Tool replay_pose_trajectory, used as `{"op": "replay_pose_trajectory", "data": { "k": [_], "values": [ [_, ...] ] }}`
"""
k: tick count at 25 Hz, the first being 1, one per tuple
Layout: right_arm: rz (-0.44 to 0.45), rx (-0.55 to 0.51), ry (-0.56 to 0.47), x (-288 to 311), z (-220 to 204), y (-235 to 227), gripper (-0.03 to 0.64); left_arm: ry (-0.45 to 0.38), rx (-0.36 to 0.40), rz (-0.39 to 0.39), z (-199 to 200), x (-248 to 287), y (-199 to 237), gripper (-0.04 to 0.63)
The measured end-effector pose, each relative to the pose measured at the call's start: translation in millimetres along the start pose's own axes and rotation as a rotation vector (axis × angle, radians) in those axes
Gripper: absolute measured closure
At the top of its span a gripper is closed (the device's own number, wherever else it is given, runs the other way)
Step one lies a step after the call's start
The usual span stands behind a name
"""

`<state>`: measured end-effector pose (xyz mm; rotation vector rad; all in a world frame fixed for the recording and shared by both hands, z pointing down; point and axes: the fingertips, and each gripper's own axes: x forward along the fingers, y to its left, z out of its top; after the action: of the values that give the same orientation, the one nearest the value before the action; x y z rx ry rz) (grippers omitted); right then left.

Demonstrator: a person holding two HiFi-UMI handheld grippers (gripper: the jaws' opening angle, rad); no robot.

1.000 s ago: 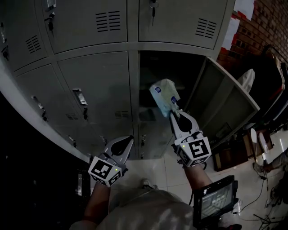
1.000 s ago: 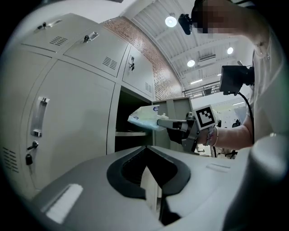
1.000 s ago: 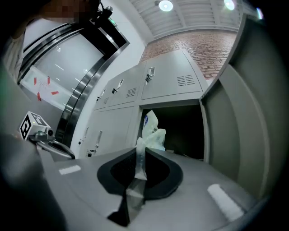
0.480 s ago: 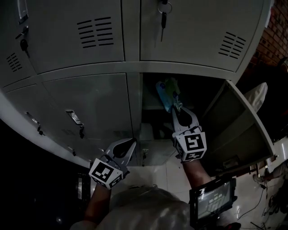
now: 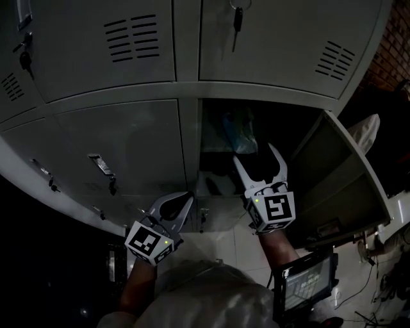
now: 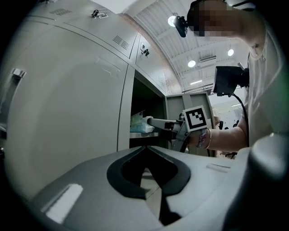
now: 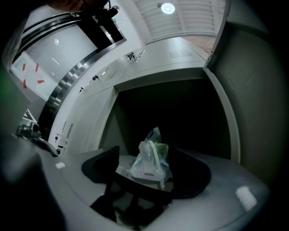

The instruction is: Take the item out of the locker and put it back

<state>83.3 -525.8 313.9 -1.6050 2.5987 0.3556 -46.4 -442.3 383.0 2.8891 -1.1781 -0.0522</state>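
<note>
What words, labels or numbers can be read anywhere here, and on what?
Nothing is readable.
Plastic bag: blue print, too blurred to read.
Screen: text too small to read.
Marker cubes: black-and-white patterns, no letters.

The plastic bag (image 5: 238,131) stands on a shelf (image 6: 143,132) inside the open locker compartment (image 5: 285,128), toward its left side. The compartment's door (image 5: 339,176) hangs swung out to the right. Just before the opening the right gripper (image 5: 256,154) points in. Its fingers (image 5: 242,172) have just spread apart, and the bag sits beyond their tips, in line with the gap and clear of both. Left of the compartment is a closed door (image 5: 122,147). The left gripper (image 5: 184,197) hovers before its lower right corner, fingers together. Above the compartment, a key (image 5: 237,19) hangs from the upper door (image 5: 282,38).
</note>
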Motion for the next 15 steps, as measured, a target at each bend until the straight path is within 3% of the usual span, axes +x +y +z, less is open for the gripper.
{"op": "replay_pose_trajectory", "data": {
  "k": [3, 4, 9, 15],
  "values": [
    [0.018, 0.012, -0.019, -17, 8, 9, 0.304, 0.003, -0.009, 0.012, -1, -6, -6, 0.595],
    [0.023, 0.013, -0.021, -24, 9, 12, 0.336, 0.003, -0.009, 0.017, -2, -9, -8, 0.595],
    [0.043, 0.022, -0.015, -59, 7, 22, 0.612, 0.004, -0.029, 0.048, -8, -30, -25, 0.595],
    [0.059, 0.036, 0.012, -109, 9, 58, 0.617, 0.003, -0.017, 0.051, -11, -77, -59, 0.595]
  ]
}}
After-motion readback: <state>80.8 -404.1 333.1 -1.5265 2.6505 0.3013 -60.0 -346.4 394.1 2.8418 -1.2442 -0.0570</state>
